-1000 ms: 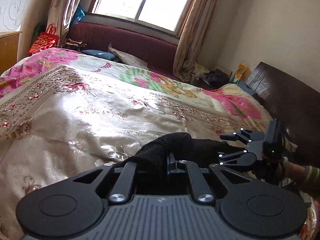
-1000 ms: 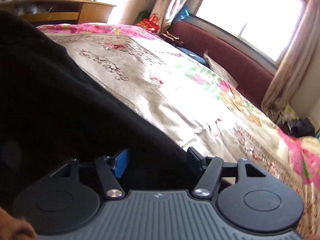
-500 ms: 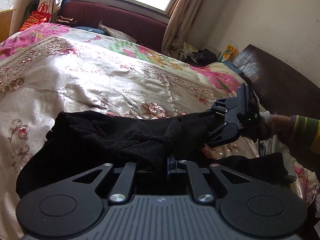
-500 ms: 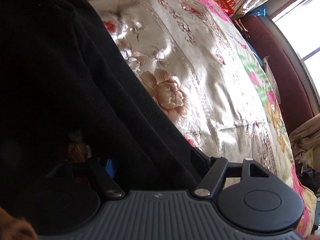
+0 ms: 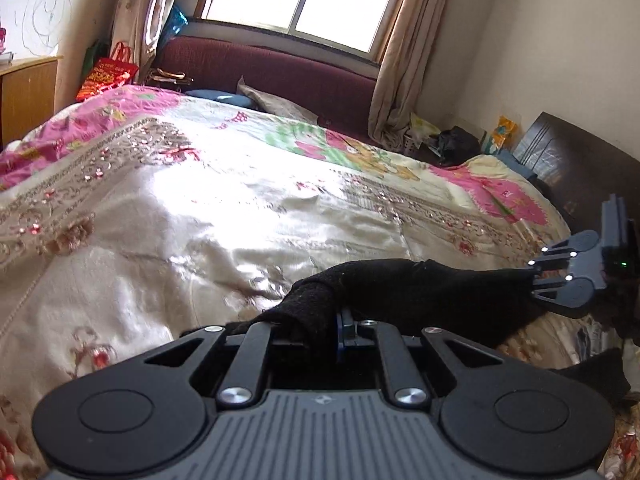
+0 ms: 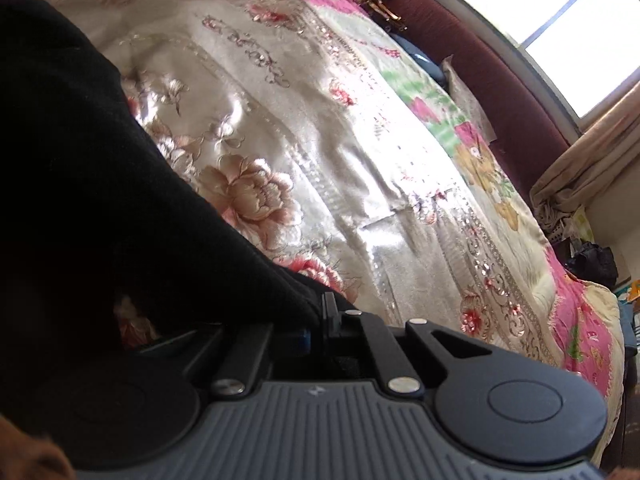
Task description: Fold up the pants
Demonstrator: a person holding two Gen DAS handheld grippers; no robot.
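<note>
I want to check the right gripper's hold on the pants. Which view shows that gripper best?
The left wrist view: the whole right gripper shows from outside, shut on the stretched black pants. The right wrist view shows only its own body and fingers, mostly buried under dark cloth.

Pants [image 5: 420, 284] on bed [image 5: 240, 208], sofa [image 5: 272, 72] behind
</note>
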